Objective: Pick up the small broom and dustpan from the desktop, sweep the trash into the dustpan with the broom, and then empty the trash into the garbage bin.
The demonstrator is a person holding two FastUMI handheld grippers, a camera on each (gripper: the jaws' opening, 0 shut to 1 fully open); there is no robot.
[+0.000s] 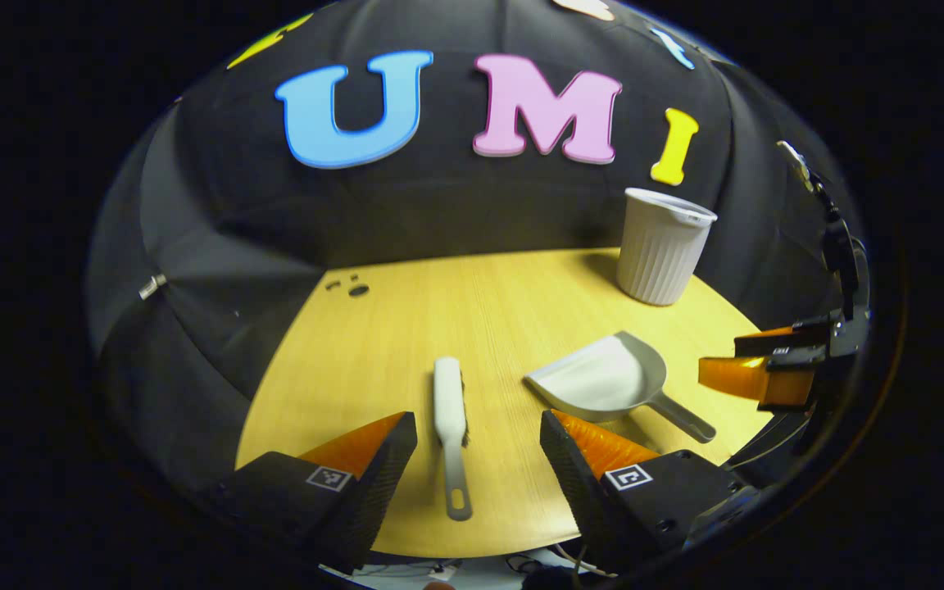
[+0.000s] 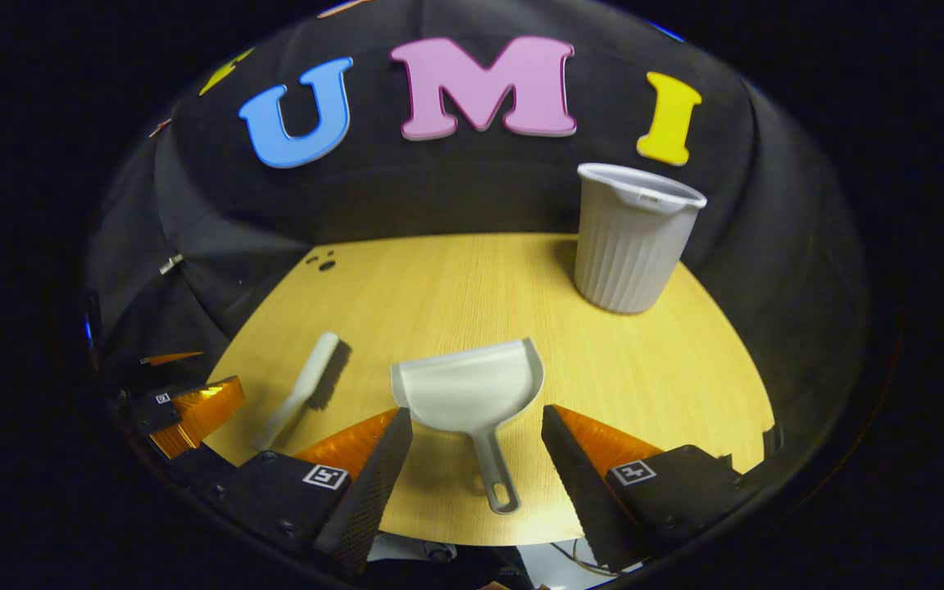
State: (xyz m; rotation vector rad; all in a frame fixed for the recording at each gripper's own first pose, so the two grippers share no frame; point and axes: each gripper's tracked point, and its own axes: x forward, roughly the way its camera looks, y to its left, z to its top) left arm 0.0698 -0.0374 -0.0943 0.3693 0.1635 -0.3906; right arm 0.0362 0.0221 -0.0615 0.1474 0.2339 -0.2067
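A small white broom point(image 1: 449, 410) lies on the wooden desktop point(image 1: 480, 311), its handle pointing toward me, between the spread fingers of my left gripper point(image 1: 478, 438), which is open and hovers above it. The grey dustpan point(image 2: 472, 389) lies with its handle toward my right gripper point(image 2: 476, 438), also open, the handle between its fingers without contact. The dustpan point(image 1: 603, 378) sits right of the broom in the left gripper view; the broom point(image 2: 308, 385) sits left of the dustpan in the right gripper view. Small dark trash bits point(image 1: 353, 288) lie at the desk's far left. A white ribbed garbage bin point(image 2: 632, 238) stands far right.
The right gripper point(image 1: 755, 369) shows at the right edge of the left gripper view, and the left gripper point(image 2: 189, 401) at the left edge of the right gripper view. Black cloth walls close the desk behind and at both sides. Bare wood lies between the tools and the bin point(image 1: 660, 246).
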